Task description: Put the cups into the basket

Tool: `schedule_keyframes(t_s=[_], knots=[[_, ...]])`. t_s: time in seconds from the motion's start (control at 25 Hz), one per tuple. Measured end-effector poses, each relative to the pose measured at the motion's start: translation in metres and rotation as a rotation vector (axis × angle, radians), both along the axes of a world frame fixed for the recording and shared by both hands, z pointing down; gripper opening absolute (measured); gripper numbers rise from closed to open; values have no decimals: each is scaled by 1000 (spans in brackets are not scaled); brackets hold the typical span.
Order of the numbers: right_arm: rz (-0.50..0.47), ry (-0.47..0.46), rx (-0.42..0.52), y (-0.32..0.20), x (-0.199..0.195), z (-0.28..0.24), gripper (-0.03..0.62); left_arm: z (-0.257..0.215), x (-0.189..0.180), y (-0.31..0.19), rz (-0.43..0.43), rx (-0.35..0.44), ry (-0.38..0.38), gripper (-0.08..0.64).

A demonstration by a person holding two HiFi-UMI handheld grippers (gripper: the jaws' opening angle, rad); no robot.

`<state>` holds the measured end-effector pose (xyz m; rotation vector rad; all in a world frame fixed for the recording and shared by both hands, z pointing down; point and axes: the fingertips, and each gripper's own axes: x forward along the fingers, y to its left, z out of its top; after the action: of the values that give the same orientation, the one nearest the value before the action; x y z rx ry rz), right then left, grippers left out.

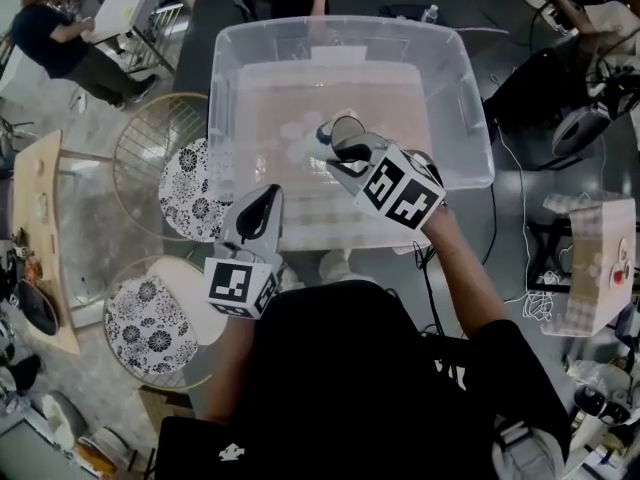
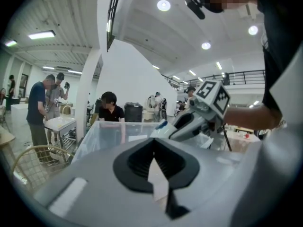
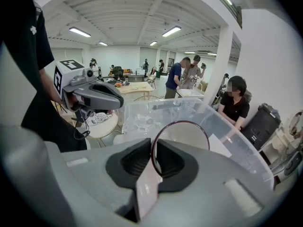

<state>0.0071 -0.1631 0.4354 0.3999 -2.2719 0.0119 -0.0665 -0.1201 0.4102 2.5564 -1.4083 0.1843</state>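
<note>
A large clear plastic bin (image 1: 225,88) stands in front of me, with several clear cups (image 1: 298,138) lying on its bottom. My right gripper (image 1: 340,150) hangs over the bin's near half, shut on the dark rim of a translucent cup (image 1: 347,126). In the right gripper view the cup (image 3: 185,138) stands up from between the pads, which pinch its rim. My left gripper (image 1: 263,204) sits at the bin's near left edge, jaws closed with nothing between them. From the left gripper view I see the right gripper (image 2: 189,122) above the bin (image 2: 109,126).
Two round wire stools with flower-patterned cushions (image 1: 190,190) (image 1: 150,323) stand left of the bin. A wooden table (image 1: 40,228) is further left, a box (image 1: 590,258) and cables at the right. People stand and sit beyond the bin.
</note>
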Motion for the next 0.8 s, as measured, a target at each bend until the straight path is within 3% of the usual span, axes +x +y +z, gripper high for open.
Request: schedule_keyframes(t_s=[0.56,0.8], knots=[[-51,80,-132,-70,-4,80,43,4,1,-25,-102,-12,-32,5],[-98,155,-139,-93,-8,121,43,7,-1,-32,-146,-24,-54,5]])
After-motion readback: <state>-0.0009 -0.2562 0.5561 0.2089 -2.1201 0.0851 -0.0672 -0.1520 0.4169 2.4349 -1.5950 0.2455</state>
